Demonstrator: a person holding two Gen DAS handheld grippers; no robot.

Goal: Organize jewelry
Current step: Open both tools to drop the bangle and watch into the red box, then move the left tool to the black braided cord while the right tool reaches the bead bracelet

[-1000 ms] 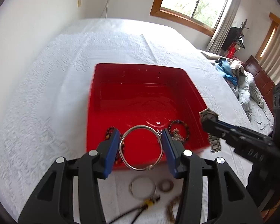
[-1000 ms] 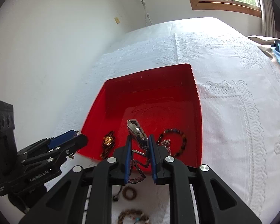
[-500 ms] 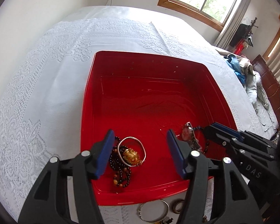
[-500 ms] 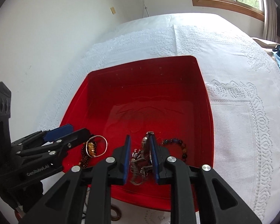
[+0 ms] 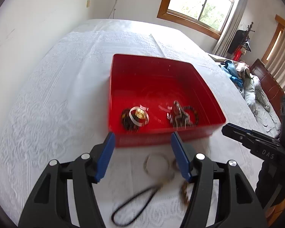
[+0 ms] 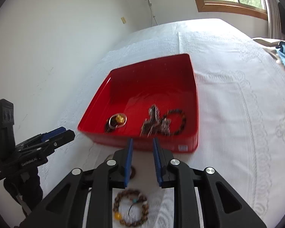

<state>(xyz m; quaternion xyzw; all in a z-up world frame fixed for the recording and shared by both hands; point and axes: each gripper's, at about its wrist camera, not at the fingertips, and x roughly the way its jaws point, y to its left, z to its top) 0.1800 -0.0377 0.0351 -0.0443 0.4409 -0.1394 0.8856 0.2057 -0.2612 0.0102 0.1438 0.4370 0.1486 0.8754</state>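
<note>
Bangle (image 5: 156, 164) is lying on the bedspread (image 5: 47, 114) between the wide, empty left gripper (image 5: 142, 152) fingers; right gripper (image 6: 141, 163), narrow and empty, is hovering over the bead bracelet (image 6: 131, 207).

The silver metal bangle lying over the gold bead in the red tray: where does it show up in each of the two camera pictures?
Left wrist view: the silver metal bangle lies left of centre, at the near-left of the red plastic tray.
Right wrist view: the same bangle sits left of centre, again in the tray's near-left corner.
Shared landmark: the dark beaded bracelet at the tray's near-right.
</note>
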